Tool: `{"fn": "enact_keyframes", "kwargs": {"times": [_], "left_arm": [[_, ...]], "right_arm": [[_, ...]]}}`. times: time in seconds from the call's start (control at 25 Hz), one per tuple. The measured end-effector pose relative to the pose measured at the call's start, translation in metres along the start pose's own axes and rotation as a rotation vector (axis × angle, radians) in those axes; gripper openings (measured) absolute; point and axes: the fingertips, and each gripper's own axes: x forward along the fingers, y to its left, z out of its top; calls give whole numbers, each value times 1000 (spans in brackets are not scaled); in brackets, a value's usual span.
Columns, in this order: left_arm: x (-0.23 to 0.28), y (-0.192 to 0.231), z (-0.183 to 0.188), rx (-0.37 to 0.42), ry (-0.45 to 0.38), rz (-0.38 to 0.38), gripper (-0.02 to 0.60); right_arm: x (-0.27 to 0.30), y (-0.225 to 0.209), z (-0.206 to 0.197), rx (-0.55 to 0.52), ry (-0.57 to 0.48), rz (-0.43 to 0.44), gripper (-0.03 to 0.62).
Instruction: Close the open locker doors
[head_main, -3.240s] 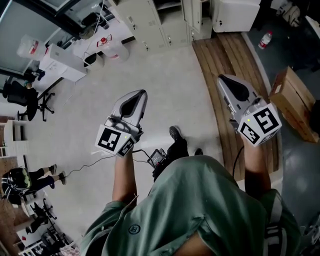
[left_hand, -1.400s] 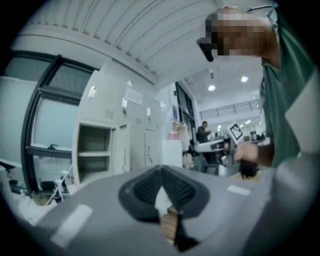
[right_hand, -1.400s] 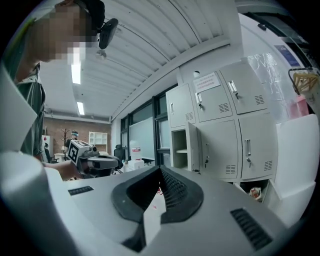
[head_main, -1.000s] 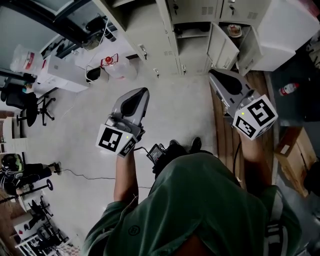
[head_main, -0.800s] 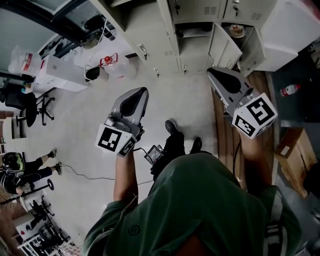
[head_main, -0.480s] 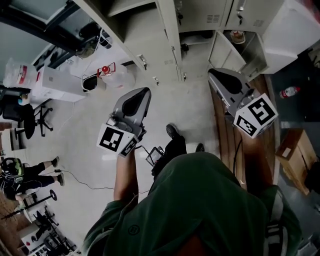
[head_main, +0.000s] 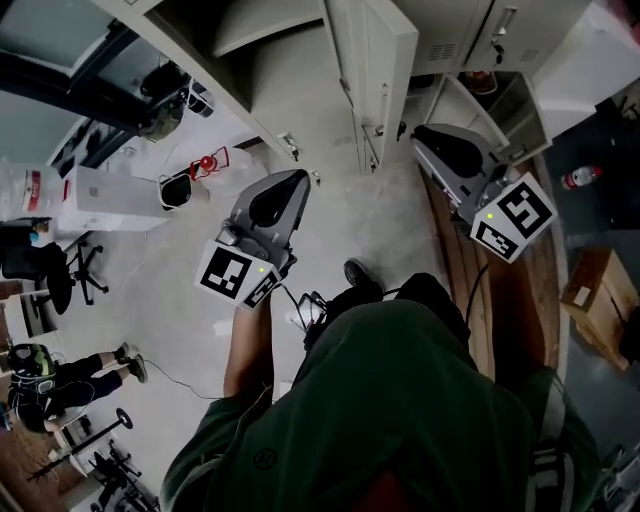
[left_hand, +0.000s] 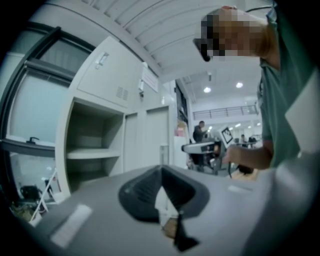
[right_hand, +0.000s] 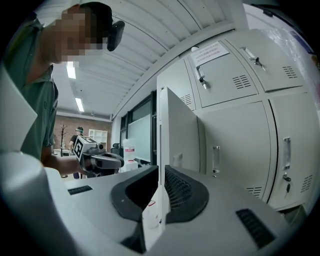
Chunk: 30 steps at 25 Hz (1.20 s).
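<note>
Closer than half a second ago, the open locker door (head_main: 392, 60), a flat, pale sheet-metal panel, juts edge-on from the locker bank (head_main: 455, 25), just ahead of the right tool (head_main: 428, 135). The left tool (head_main: 292, 180) hovers alongside. Both tools' ribbed dark jaws sit together, gripping nothing.

Tall metal lockers (head_main: 455, 40) are pale cream, and the open locker door (head_main: 385, 60) is the same cream. The left tool (head_main: 296, 176) and right tool (head_main: 420, 132) are light grey with black pads (right_hand: 182, 195) that have a fine ribbed texture. Each tool bears black-and-white square markers. The person's shirt (head_main: 400, 400) is dark green. The floor (head_main: 170, 290) is pale grey, beside brown wooden planks (head_main: 470, 280). There is also a tan cardboard box (head_main: 592, 300), a white box (head_main: 105, 195) and a small red object (head_main: 205, 162).
</note>
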Motion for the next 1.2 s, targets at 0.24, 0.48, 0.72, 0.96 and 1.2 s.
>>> {"fn": "enact_keyframes", "kwargs": {"times": [0.24, 0.48, 0.72, 0.96, 1.2], "left_arm": [[7, 20, -5, -15, 6, -2, 2], [6, 31, -6, -37, -4, 26, 2], [5, 37, -13, -53, -13, 53, 2], [-10, 53, -19, -71, -19, 99, 2], [-35, 67, -22, -87, -30, 165, 2]], "right_arm": [[21, -17, -8, -15, 34, 10, 71], [34, -12, -6, -29, 43, 56, 78], [46, -2, -5, -41, 46, 85, 78], [71, 16, -2, -55, 54, 96, 77], [102, 40, 3, -58, 48, 132, 66]]}}
